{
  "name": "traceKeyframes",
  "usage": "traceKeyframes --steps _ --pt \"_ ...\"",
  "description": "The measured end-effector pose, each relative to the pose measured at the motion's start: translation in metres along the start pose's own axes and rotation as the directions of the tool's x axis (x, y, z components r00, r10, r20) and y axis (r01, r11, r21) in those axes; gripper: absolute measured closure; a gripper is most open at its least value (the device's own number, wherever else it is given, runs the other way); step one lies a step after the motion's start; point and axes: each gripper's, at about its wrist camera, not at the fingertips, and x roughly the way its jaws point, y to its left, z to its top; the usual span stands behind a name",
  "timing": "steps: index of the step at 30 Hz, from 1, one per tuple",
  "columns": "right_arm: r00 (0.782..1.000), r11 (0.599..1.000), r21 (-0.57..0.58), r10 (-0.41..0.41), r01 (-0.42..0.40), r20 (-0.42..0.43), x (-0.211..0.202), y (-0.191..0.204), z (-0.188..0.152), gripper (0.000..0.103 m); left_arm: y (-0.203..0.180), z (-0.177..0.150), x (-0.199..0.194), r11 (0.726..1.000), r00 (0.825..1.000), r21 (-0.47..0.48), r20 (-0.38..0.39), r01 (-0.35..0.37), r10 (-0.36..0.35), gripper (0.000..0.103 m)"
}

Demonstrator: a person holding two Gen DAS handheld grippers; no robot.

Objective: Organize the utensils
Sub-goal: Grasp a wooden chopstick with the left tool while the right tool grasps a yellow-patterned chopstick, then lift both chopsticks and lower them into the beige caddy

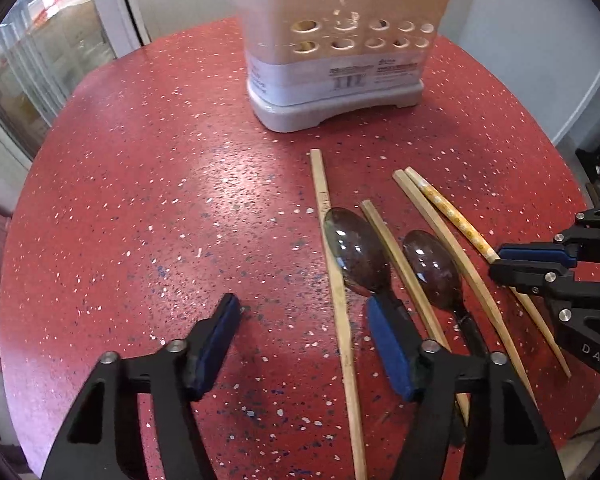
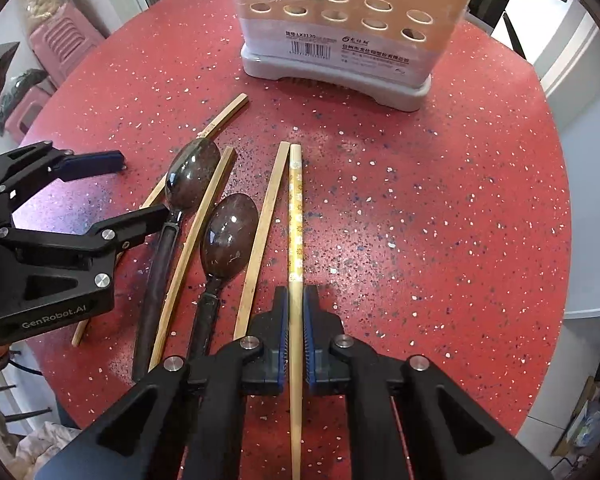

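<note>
Two dark spoons (image 2: pixel 190 178) (image 2: pixel 228 236) and three plain bamboo chopsticks (image 2: pixel 196 240) lie side by side on the round red speckled table (image 2: pixel 420 220). My right gripper (image 2: pixel 296 296) is shut on a yellow-patterned chopstick (image 2: pixel 295 200), which lies along the table at the right of the row. My left gripper (image 1: pixel 302 302) stands open over the left end of the row. The leftmost plain chopstick (image 1: pixel 332 240) passes between its fingers untouched, and its right finger (image 1: pixel 388 340) lies over the left spoon's (image 1: pixel 356 248) neck. A beige utensil holder (image 1: pixel 340 76) with round holes stands upright behind.
The holder (image 2: pixel 340 48) sits near the table's far edge on a grey base. Pink stools (image 2: pixel 60 40) stand on the floor beyond the table's left rim. Bare red tabletop lies to the left of the utensils (image 1: pixel 160 220) and to the right of them (image 2: pixel 440 240).
</note>
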Motion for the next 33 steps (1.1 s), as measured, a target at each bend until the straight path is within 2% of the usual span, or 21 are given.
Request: traceKeyframes --steps 6,9,10,11,12,14,17,24,30,33 --pt "0.998 0.998 0.030 0.053 -0.054 0.038 -0.007 -0.013 -0.010 0.095 -0.012 0.013 -0.001 0.997 0.998 0.073 -0.051 -0.020 0.024 0.018" --pt "0.995 0.996 0.050 0.075 -0.079 0.063 -0.014 -0.021 -0.016 0.095 -0.015 0.018 0.000 0.996 0.997 0.091 -0.080 0.004 0.004 0.026" --pt "0.994 0.994 0.058 0.085 -0.089 0.072 -0.017 -0.024 -0.018 0.095 -0.018 0.019 0.000 0.995 0.996 0.099 -0.086 0.013 -0.004 0.032" --pt "0.992 0.993 0.067 0.094 -0.100 0.082 -0.020 -0.027 -0.020 0.095 -0.020 0.020 0.000 0.994 0.995 0.103 -0.093 0.032 -0.022 0.044" --pt "0.991 0.992 0.071 0.099 -0.106 0.088 -0.022 -0.033 -0.022 0.095 -0.023 0.020 -0.001 0.993 0.994 0.104 -0.101 0.054 -0.043 0.048" --pt "0.988 0.989 0.082 0.112 -0.120 0.103 -0.027 -0.040 -0.030 0.095 -0.033 0.020 -0.002 0.989 0.993 0.130 -0.104 0.064 -0.051 0.066" --pt "0.984 0.985 0.096 0.128 -0.140 0.123 -0.033 -0.049 -0.034 0.095 -0.040 0.017 -0.003 0.989 0.996 0.138 -0.080 0.051 -0.040 0.069" --pt "0.969 0.970 0.137 0.177 -0.202 0.174 -0.044 -0.071 -0.043 0.095 -0.026 -0.004 -0.022 0.996 0.995 -0.013 0.036 0.093 -0.092 0.069" --pt "0.948 0.954 0.153 0.218 -0.257 0.230 -0.054 -0.088 -0.052 0.095 -0.010 -0.018 -0.047 0.982 0.978 -0.107 0.160 0.154 -0.136 0.069" --pt "0.940 0.949 0.154 0.230 -0.273 0.251 -0.060 -0.096 -0.057 0.095 -0.003 -0.027 -0.064 0.970 0.962 -0.152 0.228 0.190 -0.153 0.069"
